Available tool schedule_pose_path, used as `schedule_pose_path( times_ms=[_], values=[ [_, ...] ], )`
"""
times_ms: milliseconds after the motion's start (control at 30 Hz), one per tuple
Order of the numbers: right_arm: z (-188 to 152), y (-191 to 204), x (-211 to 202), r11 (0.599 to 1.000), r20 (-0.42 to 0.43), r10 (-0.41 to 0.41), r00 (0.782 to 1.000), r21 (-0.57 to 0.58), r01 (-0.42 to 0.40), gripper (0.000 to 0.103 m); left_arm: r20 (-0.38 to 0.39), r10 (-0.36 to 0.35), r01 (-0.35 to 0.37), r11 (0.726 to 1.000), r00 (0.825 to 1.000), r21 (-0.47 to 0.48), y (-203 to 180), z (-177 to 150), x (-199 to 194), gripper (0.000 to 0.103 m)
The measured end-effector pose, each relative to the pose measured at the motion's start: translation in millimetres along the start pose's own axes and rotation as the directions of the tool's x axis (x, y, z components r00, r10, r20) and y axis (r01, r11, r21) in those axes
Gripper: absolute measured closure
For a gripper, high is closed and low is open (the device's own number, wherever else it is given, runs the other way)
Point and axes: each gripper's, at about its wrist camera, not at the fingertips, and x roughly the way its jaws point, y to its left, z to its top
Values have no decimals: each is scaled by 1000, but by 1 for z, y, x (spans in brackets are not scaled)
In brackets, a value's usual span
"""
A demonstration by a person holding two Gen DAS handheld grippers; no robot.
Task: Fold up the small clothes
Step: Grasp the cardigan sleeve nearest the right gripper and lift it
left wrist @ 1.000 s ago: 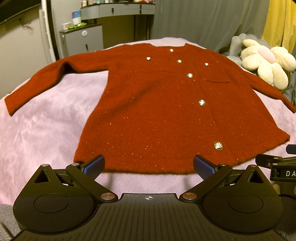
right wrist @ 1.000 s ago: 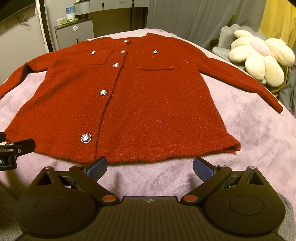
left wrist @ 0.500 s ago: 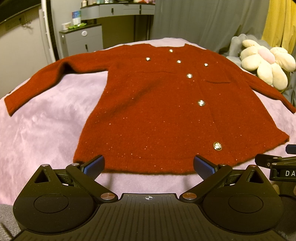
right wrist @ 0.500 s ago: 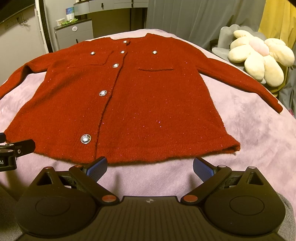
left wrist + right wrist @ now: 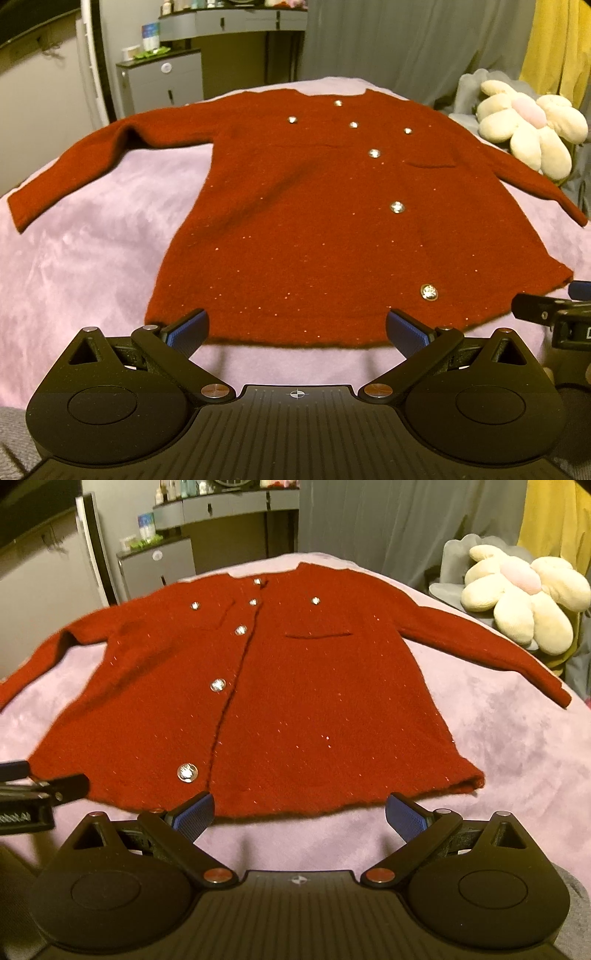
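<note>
A dark red buttoned cardigan (image 5: 314, 221) lies flat and face up on a pink blanket (image 5: 85, 266), sleeves spread to both sides. It also shows in the right wrist view (image 5: 314, 709). My left gripper (image 5: 297, 328) is open and empty, just in front of the hem's left half. My right gripper (image 5: 299, 808) is open and empty, just in front of the hem's right half. Each gripper's tip shows at the edge of the other's view.
A cream flower-shaped plush (image 5: 528, 129) lies at the bed's far right, also in the right wrist view (image 5: 524, 590). A grey cabinet (image 5: 162, 85) and a dresser stand behind the bed. Grey and yellow curtains hang at the back right.
Both grippers have crept slightly forward toward the hem, the right one with slight motion blur. The cardigan has not moved.
</note>
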Motion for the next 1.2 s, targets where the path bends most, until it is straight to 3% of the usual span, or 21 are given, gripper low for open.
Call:
schedule_pose_path(
  times_ms=[167, 267, 333, 433, 467, 533, 600, 667, 767, 800, 833, 900, 1000, 1100, 1133, 1200],
  values=[
    [6, -12, -6, 994, 20, 91, 996, 62, -92, 4, -32, -11, 10, 999, 999, -31, 5, 10, 3, 0],
    [18, -36, -7, 965, 45, 187, 981, 177, -192, 4, -4, 13, -14, 998, 1000, -54, 8, 23, 5, 0],
    [27, -64, -1, 921, 74, 236, 969, 300, -248, 4, 27, 35, -34, 999, 999, -25, 6, 38, 8, 0],
    [38, -114, 18, 799, 133, 349, 928, 475, -369, 4, 69, 51, -53, 998, 996, 28, -5, 68, 20, 0],
    [43, -130, 22, 771, 174, 336, 926, 514, -376, 4, 80, 59, -62, 997, 995, 42, -10, 80, 28, 0],
    [53, -160, 28, 784, 251, 202, 947, 537, -310, 4, 103, 75, -81, 995, 992, 53, -18, 99, 47, 0],
    [60, -188, 39, 781, 283, 100, 954, 572, -252, 5, 114, 92, -99, 994, 989, 57, -24, 114, 70, 0],
    [65, -219, 57, 728, 294, 70, 953, 639, -250, 10, 121, 109, -115, 992, 987, 42, -26, 126, 96, 0],
    [71, -264, 92, 653, 232, 5, 973, 736, -179, 40, 125, 132, -134, 991, 983, 6, -18, 132, 130, 0],
    [72, -278, 104, 631, 207, -27, 978, 762, -144, 56, 122, 146, -146, 989, 982, -5, -16, 133, 139, 0],
    [72, -289, 113, 614, 194, -52, 980, 780, -121, 61, 123, 159, -157, 987, 980, -20, -12, 134, 146, 0],
    [72, -311, 133, 560, 190, -96, 977, 822, -104, 61, 134, 157, -150, 987, 979, -60, -5, 134, 156, 0],
    [69, -338, 152, 436, 217, -142, 966, 890, -136, 64, 132, 113, -98, 989, 985, -110, 4, 133, 170, 0],
    [63, -350, 171, 337, 247, -190, 950, 925, -173, 68, 102, 112, -98, 987, 988, -130, 10, 128, 182, 0],
    [64, -353, 175, 326, 249, -206, 946, 929, -174, 72, 103, 111, -98, 988, 989, -123, 11, 126, 184, 0],
    [70, -355, 181, 343, 237, -237, 942, 928, -147, 77, 117, 112, -100, 989, 987, -106, 10, 124, 184, 0]
  ],
)
